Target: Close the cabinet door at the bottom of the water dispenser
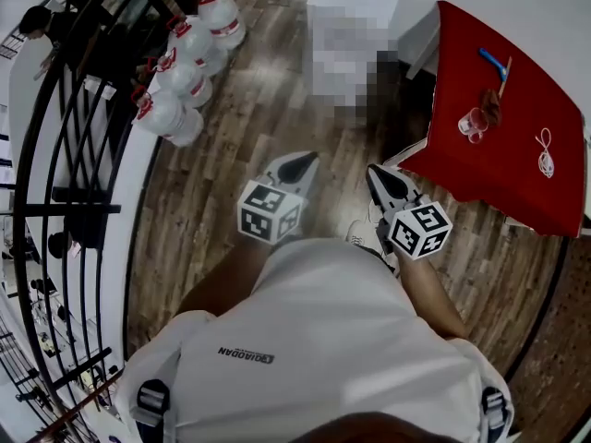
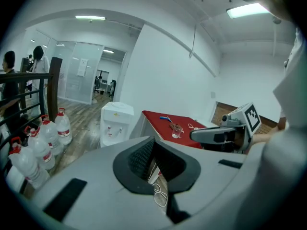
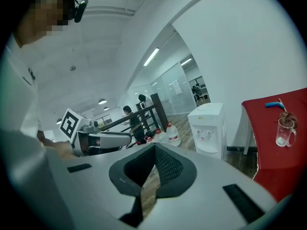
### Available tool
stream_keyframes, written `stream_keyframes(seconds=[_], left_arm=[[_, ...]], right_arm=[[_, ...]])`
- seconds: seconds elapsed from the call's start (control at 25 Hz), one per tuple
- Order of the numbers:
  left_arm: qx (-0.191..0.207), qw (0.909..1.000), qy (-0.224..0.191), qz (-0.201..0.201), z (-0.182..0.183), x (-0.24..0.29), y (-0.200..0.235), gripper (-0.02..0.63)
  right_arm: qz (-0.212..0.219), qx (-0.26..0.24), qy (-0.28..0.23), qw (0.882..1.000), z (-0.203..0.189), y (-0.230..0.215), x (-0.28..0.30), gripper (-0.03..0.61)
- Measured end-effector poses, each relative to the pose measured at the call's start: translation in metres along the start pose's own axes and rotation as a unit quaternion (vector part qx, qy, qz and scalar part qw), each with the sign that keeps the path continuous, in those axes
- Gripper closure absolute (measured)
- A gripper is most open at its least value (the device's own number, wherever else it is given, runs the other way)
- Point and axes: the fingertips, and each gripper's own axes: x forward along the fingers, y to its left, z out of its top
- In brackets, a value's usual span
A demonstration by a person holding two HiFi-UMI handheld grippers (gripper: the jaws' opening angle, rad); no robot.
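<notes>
Above the floor [image 1: 231,210], left gripper [image 1: 311,158], right gripper [image 1: 372,168], fingers [image 3: 168,169] all closed, empty, one water dispenser [image 3: 208,128]

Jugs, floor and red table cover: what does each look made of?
Jugs: probably clear plastic; see-through, glossy walls with red caps.
Floor: wood or wood-look laminate; brown grained planks with a slight sheen.
Table cover: seemingly red cloth; matte, and it drapes over the table's edge.
</notes>
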Motion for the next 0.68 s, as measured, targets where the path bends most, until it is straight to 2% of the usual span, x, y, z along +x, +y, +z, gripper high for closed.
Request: stream_keyframes(seconds=[0.68], left_arm=[[0.007,1.0000,-0.001,0.002,-0.0034,-0.0030,-0.0035,0.617]], right_arm=[[0.001,-0.008,0.000,1.000,0.0001,0.0035,-0.0045,0.557]])
